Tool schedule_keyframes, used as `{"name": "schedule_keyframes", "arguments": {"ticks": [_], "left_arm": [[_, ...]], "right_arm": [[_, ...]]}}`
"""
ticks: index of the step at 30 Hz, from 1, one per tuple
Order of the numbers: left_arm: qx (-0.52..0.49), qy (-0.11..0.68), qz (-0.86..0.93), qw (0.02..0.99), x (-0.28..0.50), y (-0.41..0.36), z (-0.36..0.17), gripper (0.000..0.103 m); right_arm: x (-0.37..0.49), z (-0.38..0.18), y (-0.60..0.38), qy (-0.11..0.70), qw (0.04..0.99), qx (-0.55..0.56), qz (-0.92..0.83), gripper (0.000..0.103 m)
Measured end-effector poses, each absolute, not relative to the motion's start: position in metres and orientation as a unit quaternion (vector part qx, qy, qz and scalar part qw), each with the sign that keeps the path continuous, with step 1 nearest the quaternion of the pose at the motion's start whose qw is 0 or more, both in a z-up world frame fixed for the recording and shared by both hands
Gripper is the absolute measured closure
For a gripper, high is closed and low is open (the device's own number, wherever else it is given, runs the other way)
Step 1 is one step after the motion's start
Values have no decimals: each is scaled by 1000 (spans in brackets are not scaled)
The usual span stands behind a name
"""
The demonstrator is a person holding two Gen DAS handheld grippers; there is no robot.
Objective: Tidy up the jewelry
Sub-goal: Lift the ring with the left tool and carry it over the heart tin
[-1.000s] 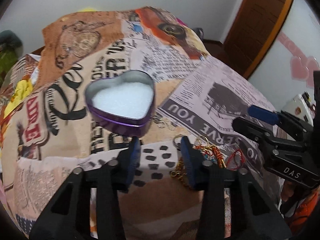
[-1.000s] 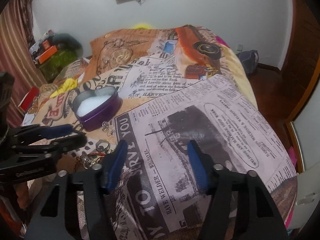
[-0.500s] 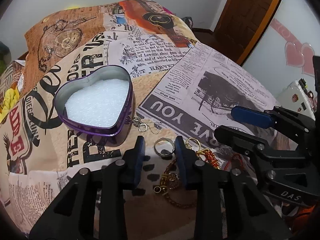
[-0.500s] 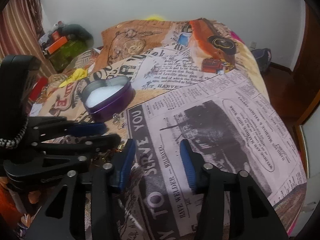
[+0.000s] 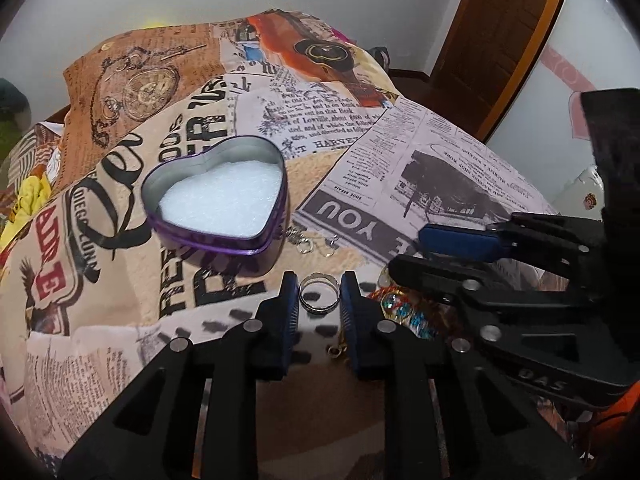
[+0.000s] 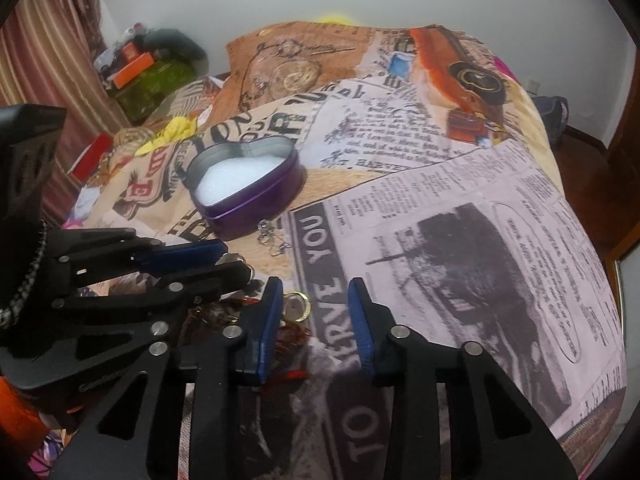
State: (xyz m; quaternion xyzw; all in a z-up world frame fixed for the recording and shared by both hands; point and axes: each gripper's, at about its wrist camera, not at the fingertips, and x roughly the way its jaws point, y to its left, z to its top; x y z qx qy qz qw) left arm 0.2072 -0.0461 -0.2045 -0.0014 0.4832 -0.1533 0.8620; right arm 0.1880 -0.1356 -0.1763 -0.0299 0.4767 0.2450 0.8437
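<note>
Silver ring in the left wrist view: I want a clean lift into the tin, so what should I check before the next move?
1. Silver ring sits between the left hand-held gripper pads, jaws just closing: ok.
2. Pads pressing the ring: cannot tell.
3. Heart tin open, white foam bare: ok.
4. Gold chain under that gripper free of the ring: cannot tell.
5. Right hand-held gripper, jaws just closing with nothing gripped, off the path to the tin: ok.
</note>
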Motion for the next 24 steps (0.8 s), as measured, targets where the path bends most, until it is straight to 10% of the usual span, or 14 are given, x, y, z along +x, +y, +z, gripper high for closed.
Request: {"name": "schedule_keyframes", "arguments": {"ticks": [24], "left_arm": [[-13, 447, -136, 884, 188, -31, -181, 82]], "right_arm": [[187, -170, -132, 472, 850, -43, 229, 88]]}}
